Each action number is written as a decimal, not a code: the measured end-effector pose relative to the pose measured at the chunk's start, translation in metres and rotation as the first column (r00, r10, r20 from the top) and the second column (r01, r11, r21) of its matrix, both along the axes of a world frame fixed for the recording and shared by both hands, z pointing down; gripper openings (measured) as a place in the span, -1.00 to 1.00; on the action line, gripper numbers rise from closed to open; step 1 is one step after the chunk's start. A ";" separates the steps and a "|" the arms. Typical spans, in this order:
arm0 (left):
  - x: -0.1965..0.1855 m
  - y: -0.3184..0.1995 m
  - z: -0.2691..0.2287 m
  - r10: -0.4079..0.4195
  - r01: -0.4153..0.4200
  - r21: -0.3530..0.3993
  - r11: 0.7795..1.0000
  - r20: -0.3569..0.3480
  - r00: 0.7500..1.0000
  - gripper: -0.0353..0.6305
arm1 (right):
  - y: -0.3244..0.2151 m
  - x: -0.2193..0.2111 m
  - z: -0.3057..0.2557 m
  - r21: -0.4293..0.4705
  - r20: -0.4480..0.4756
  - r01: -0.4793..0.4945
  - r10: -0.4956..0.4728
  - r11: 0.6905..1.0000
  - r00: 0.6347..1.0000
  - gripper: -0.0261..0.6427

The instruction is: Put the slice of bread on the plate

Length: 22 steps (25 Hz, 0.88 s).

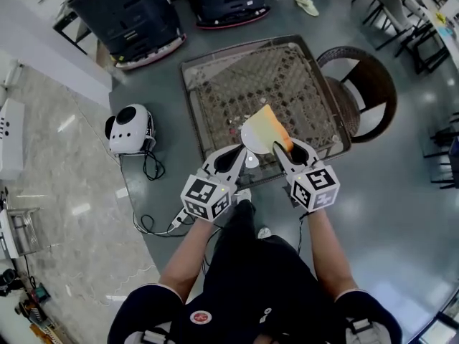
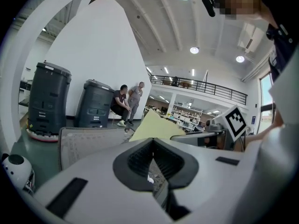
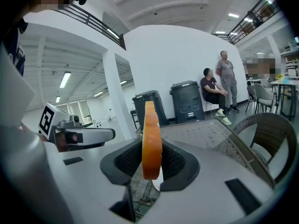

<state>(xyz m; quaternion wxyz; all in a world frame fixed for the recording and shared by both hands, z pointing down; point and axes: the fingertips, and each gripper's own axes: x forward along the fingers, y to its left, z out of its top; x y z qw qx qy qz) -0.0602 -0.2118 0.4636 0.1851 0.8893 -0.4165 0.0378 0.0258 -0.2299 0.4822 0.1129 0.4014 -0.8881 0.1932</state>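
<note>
My right gripper [image 1: 283, 147] is shut on an orange-crusted slice of bread [image 1: 271, 126], which stands on edge between its pads [image 3: 152, 139] and sticks out ahead of them. In the head view a white plate [image 1: 252, 140] shows just under the bread, near the table's front edge. My left gripper [image 1: 241, 151] hovers at the plate's left side. Its jaws meet in the left gripper view [image 2: 152, 146], with nothing held. That view also shows the bread [image 2: 152, 125] as a pale yellow sheet ahead, beside my right gripper [image 2: 205, 136].
The glass-topped wicker table [image 1: 215, 84] has a raised rim. A wicker chair [image 1: 366, 92] stands at its right. Two dark machines [image 1: 129, 16] stand beyond it. A white round device [image 1: 130, 129] with cables lies on the floor at left. Two people [image 3: 217, 90] are by the far wall.
</note>
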 end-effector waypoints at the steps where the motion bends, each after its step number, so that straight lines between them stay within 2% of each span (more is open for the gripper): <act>1: -0.001 -0.004 0.006 0.005 -0.005 -0.010 1.000 0.003 1.000 -0.88 | -0.004 -0.002 0.007 -0.016 -0.004 -0.003 0.003 1.000 1.000 -0.63; 11: -0.004 -0.033 0.056 0.038 -0.035 -0.095 0.995 0.034 0.999 -0.88 | -0.033 -0.014 0.084 -0.166 -0.033 -0.039 0.034 0.985 0.999 -0.63; 22: 0.002 -0.043 0.085 0.049 -0.040 -0.163 0.986 0.052 0.997 -0.88 | -0.041 -0.021 0.154 -0.276 -0.031 -0.055 0.048 0.960 0.998 -0.63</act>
